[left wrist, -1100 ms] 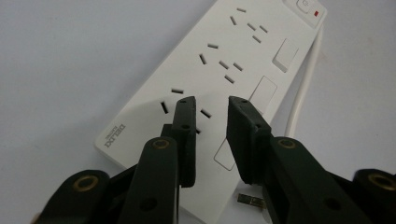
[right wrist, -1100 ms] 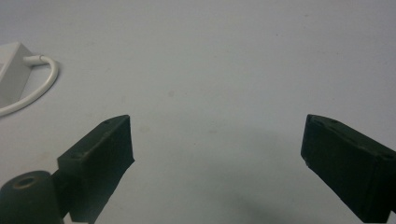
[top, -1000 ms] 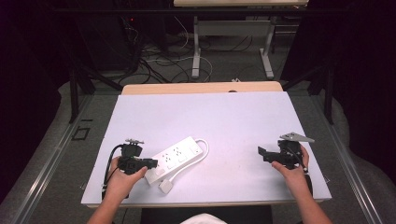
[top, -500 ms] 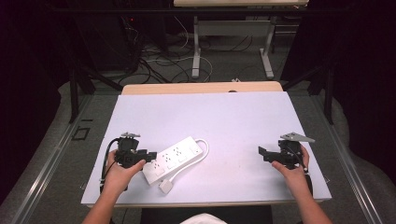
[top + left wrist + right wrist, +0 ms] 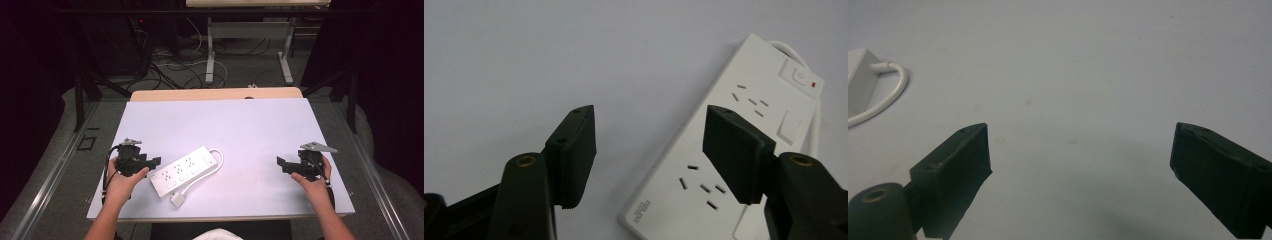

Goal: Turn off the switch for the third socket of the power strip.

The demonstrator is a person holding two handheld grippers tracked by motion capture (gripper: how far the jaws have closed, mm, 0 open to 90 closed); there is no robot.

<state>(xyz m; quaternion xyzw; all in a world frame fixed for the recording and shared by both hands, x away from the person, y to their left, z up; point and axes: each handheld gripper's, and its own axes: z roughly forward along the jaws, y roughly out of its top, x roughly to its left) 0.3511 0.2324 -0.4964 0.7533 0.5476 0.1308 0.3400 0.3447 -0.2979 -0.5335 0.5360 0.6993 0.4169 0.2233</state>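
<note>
A white power strip (image 5: 185, 170) lies slantwise on the pale table (image 5: 225, 125), its white cable looping back to a plug (image 5: 177, 199) near the front edge. My left gripper (image 5: 156, 161) sits just left of the strip, open and empty. In the left gripper view the strip (image 5: 674, 195) runs up to the right behind the right jaw, with its switch (image 5: 800, 77) at the far end; the left gripper (image 5: 649, 125) holds nothing. My right gripper (image 5: 280, 162) rests at the right side, open wide, far from the strip. The right gripper (image 5: 1078, 145) frames bare table, with the strip's end (image 5: 858, 70) and cable (image 5: 893, 95) at far left.
A wooden table edge (image 5: 215, 94) shows behind the pale surface. Beyond it, cables (image 5: 170, 65) lie on the floor between the metal legs (image 5: 210, 55) of another desk. Dark curtains close both sides.
My left gripper has drawn back from the strip's near end, a little left and farther up the table. The strip and the right gripper have stayed put.
</note>
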